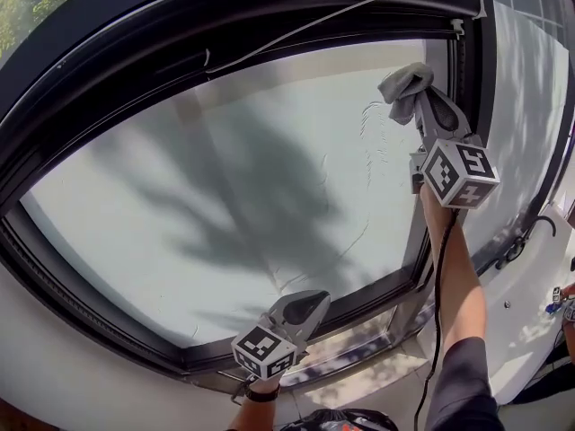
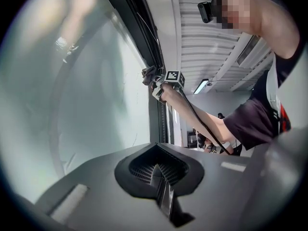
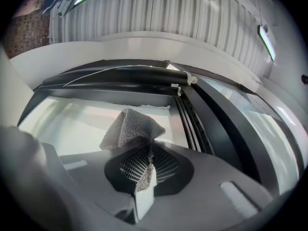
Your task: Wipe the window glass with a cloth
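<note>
Cloth (image 1: 403, 81) is clamped in my right tongs (image 1: 418, 101) at the top right of the window glass (image 1: 225, 205); my left tongs (image 1: 308, 306) hang closed and empty by the lower frame (image 1: 382, 296). I'd press the wad flat and overlap strokes across the streaks

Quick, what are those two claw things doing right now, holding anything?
Left gripper: shut, nothing between its jaws.
Right gripper: shut on the cloth.
</note>
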The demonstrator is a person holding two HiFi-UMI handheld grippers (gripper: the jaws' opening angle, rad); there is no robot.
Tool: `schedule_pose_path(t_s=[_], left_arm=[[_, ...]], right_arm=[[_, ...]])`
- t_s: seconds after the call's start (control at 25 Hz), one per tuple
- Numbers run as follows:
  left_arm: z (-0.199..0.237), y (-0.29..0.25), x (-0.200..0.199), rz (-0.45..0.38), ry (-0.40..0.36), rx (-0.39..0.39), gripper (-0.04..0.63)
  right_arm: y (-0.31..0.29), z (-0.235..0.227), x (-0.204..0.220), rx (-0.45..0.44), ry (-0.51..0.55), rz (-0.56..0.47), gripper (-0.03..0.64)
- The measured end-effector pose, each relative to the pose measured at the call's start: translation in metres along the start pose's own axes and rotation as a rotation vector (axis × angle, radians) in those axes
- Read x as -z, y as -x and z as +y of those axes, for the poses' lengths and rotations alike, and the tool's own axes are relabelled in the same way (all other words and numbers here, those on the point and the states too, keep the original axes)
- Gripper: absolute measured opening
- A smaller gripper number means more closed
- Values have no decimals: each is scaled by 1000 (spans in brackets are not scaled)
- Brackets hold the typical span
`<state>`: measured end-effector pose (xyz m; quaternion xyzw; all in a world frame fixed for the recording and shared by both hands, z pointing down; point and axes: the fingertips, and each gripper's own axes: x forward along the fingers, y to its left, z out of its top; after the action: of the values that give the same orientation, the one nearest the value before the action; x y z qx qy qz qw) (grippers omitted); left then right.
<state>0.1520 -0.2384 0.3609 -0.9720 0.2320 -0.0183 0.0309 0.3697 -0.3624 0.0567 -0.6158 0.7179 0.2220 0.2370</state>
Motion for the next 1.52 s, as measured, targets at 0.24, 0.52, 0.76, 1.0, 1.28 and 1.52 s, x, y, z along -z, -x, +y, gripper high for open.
schedule_pose_path(t_s=[0.24,0.52,0.76,1.0,1.28,1.52], left_arm=[[4,11,0,-4,-3,-33,1],[33,77,6,-16,10,-248,1],[50,187,14,-10,34,-472,1],[48,327,29,-35,89,-756,1],[36,413,34,-63,102,-886,1],[39,423,33,-85,102,-852,1]], right_arm=[[1,49,-5,-104,-1,-24,14],[9,255,-26,-516,-118,-119,14],[29,414,-17,-755,-272,-99,14],[59,579,-12,-954,-377,-62,14],[70,682,-3,-1000,-395,-15,14],[73,699,-4,-988,-328,-6,14]])
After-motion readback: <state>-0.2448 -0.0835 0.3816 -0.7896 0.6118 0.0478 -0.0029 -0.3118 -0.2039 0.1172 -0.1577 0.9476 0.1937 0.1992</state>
